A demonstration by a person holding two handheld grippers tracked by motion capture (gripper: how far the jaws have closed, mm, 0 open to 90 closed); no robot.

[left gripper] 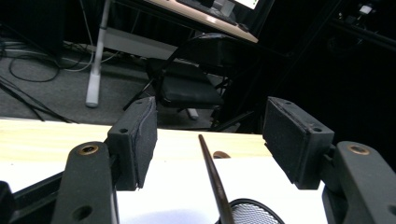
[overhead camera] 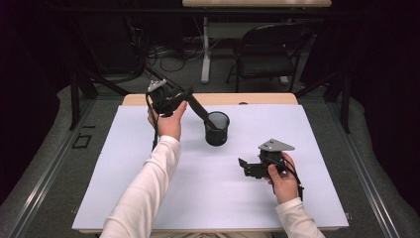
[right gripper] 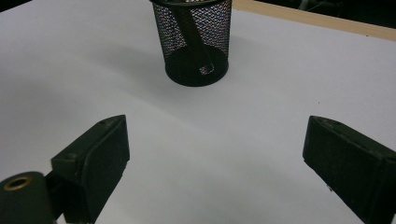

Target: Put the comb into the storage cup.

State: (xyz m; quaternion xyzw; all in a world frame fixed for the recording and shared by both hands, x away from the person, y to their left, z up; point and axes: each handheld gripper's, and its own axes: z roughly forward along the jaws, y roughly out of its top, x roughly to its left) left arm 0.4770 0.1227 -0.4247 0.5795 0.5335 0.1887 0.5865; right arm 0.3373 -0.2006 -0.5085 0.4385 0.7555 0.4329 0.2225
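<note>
A black mesh cup (overhead camera: 217, 128) stands upright near the middle of the white tabletop (overhead camera: 148, 163). A long dark stick (overhead camera: 200, 110), maybe a pen or a flat tool, leans inside the cup; its lower end rests on the cup bottom and its upper end points up and to the left, toward the left claw (overhead camera: 184, 95).

In the left gripper view the stick (left gripper: 212, 175) rises between the two pads (left gripper: 140, 140), and there is free space on both sides, so the left claw is open and does not press on it. This claw is held above the far left part of the tabletop, close to the wooden edge (overhead camera: 257, 98).

The right claw (overhead camera: 241, 166) is low over the tabletop, to the right of the cup and nearer to the person. Its jaws are wide apart with nothing between them. In the right gripper view the cup (right gripper: 196, 44) is well ahead of them
</note>
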